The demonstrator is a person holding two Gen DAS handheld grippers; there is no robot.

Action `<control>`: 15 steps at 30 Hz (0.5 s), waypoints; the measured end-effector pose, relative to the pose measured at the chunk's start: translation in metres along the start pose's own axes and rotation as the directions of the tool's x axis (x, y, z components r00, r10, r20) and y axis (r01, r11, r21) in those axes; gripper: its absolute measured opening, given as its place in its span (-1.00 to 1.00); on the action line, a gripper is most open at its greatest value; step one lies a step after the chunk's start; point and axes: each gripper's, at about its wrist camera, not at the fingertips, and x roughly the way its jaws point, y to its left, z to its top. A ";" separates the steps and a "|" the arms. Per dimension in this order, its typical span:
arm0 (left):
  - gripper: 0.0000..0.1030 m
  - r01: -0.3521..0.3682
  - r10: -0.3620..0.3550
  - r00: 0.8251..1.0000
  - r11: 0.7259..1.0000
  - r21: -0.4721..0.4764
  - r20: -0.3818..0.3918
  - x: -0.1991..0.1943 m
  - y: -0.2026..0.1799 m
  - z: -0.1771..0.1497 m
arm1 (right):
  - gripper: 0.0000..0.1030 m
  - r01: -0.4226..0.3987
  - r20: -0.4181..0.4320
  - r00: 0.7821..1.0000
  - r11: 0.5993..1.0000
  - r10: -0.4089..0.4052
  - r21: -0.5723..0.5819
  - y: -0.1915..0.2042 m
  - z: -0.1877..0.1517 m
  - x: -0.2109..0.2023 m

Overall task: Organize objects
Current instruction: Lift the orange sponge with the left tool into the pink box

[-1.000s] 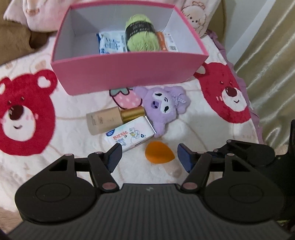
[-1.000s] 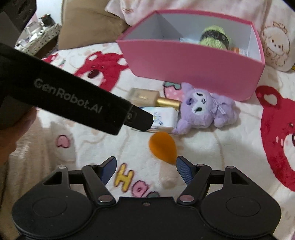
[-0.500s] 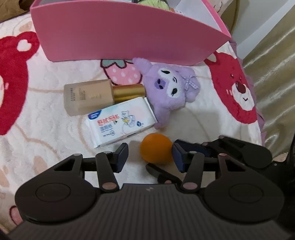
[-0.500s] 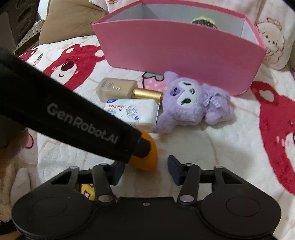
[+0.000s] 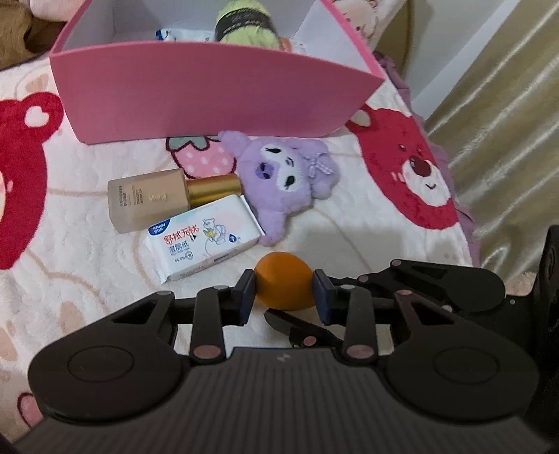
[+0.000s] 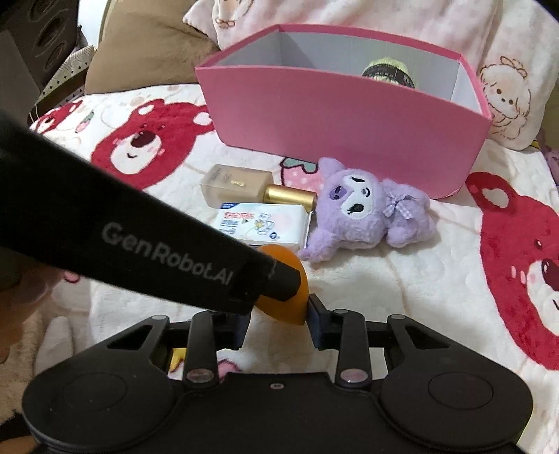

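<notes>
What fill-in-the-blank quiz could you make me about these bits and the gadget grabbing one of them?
1. The left gripper has its fingers closed on the ____ sponge.
2. The green yarn ball sits inside the ____ box.
3. The plush toy lying beside the wipes pack is ____.
Missing words: orange; pink; purple.
</notes>
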 end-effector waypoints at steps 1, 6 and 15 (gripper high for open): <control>-0.35 0.002 -0.002 1.000 1.000 0.013 0.006 -0.005 -0.003 -0.002 | -0.23 -0.003 0.006 1.000 1.000 0.003 0.001 0.001 -0.001 -0.005; -0.35 0.007 -0.010 0.999 0.999 0.043 0.053 -0.032 -0.018 -0.009 | -0.21 -0.011 0.053 0.999 1.000 0.012 -0.002 0.004 -0.005 -0.031; -0.35 -0.002 -0.009 0.993 0.995 0.096 0.115 -0.081 -0.045 -0.006 | -0.21 -0.015 0.147 0.989 1.000 0.018 -0.026 0.006 0.009 -0.078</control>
